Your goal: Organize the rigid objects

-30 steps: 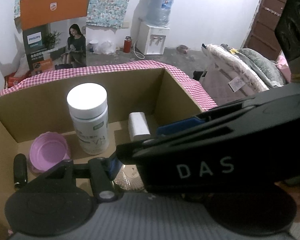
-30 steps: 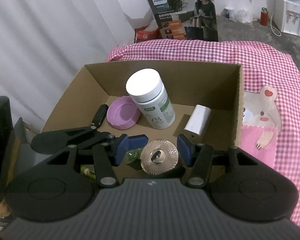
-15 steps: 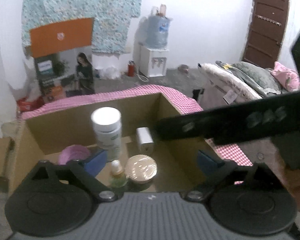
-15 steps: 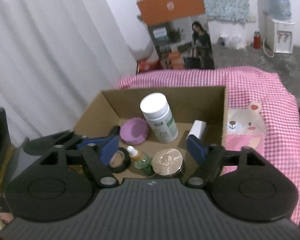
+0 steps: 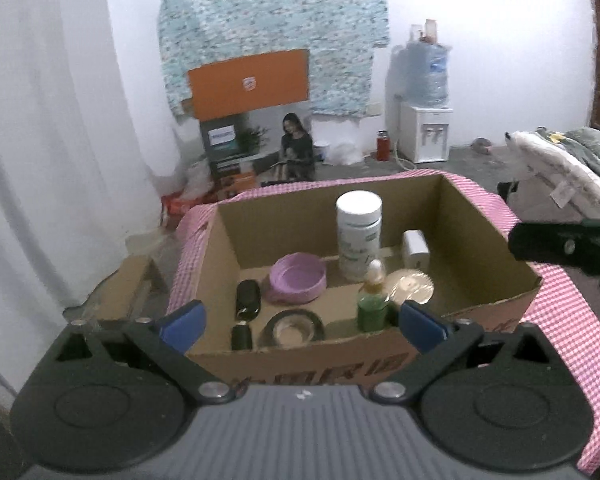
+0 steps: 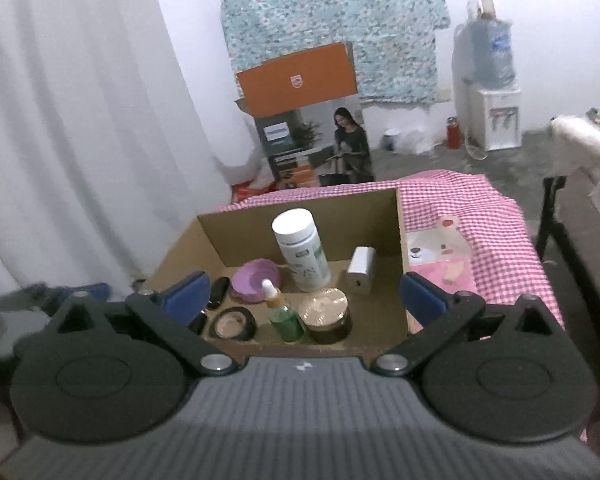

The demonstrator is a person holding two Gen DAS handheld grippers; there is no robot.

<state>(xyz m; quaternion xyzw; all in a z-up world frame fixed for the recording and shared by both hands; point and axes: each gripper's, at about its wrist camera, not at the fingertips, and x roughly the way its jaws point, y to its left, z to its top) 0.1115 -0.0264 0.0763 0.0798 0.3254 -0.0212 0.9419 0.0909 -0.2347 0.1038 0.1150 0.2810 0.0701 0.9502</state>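
An open cardboard box (image 5: 480, 236) (image 6: 399, 240) stands on a pink checked cloth. In it are a white-capped bottle (image 5: 358, 236) (image 6: 300, 250), a purple bowl (image 5: 298, 282) (image 6: 256, 286), a green dropper bottle (image 5: 372, 300) (image 6: 282, 312), a gold-lidded jar (image 5: 412, 286) (image 6: 326, 312), a white charger (image 5: 415, 248) (image 6: 360, 268), a tape roll (image 5: 294, 326) (image 6: 231, 322) and a black key fob (image 5: 247, 300) (image 6: 218, 290). My left gripper (image 5: 302, 326) and right gripper (image 6: 304, 294) are open, empty, held back above the box's near edge.
The pink checked cloth (image 5: 560, 320) (image 6: 480, 208) covers the table. A Philips carton (image 5: 256, 136) and a water dispenser (image 5: 424, 120) stand by the far wall. A white curtain (image 6: 80, 120) hangs at left. The other gripper's black body (image 5: 564, 244) shows at right.
Both grippers have pulled back and up out of the box and opened wider. The gold-lidded jar that was between the right fingers now stands free in the box.
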